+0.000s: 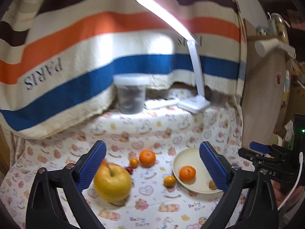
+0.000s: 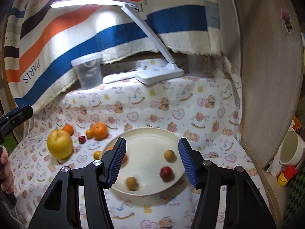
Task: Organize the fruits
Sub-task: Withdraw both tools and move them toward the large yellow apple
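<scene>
Left tongs [image 1: 152, 164] spread, empty, above apple [image 1: 112, 181]; right tongs [image 2: 152, 161] parted, empty, over plate [image 2: 152, 135].

place: home | signs: baby-bear cloth [image 2: 171, 103] on tabletop; striped towel [image 1: 76, 57] at 12; desk lamp [image 2: 160, 74]; mug [image 2: 289, 150] at 3

Lit desk lamp [image 1: 192, 61] (white) before striped blanket [image 1: 76, 57].

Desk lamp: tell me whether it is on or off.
On. The desk lamp has a bar that glows bright white and throws a lit patch on the striped cloth behind it.
</scene>
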Motion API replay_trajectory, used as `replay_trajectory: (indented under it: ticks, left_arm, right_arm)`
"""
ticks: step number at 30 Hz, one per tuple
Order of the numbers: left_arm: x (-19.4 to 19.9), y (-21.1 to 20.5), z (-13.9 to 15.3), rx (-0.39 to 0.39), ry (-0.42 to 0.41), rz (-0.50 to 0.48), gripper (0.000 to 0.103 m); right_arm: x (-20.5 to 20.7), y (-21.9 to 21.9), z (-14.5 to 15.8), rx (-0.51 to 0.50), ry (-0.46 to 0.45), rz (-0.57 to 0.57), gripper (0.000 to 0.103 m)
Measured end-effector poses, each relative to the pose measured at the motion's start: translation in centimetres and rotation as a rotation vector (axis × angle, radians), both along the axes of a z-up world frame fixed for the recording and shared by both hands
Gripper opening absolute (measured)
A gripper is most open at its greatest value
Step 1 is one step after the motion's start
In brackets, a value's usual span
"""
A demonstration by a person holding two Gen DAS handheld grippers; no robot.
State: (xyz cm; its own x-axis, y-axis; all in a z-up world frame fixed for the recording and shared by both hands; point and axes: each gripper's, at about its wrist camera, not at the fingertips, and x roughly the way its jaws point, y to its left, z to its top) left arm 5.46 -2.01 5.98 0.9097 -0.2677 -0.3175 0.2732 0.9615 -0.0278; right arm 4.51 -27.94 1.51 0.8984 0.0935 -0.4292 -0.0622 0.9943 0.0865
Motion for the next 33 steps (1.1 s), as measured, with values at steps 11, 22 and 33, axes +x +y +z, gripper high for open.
replay_trajectory:
  ticks: [11, 22, 33]
  left_arm:
    - [-0.9, 3.4, 0.3, 0.001, -0.119, 0.082, 0.102]
    - [0.3, 6.2, -0.7, 0.003, -0.088, 0.138, 0.102]
    - [4.4, 10.7, -2.7, -0.054, 0.032, 0.255, 0.102]
  right_arm:
    - [0.2, 5.2, 2.4, 0.010, -0.051, 0.073, 0.064]
    - [2.7, 10.2, 2.0, -0.009, -0.033, 0.123, 0.064]
    - [4.2, 11.6, 0.3, -0.003, 0.031, 0.138, 0.064]
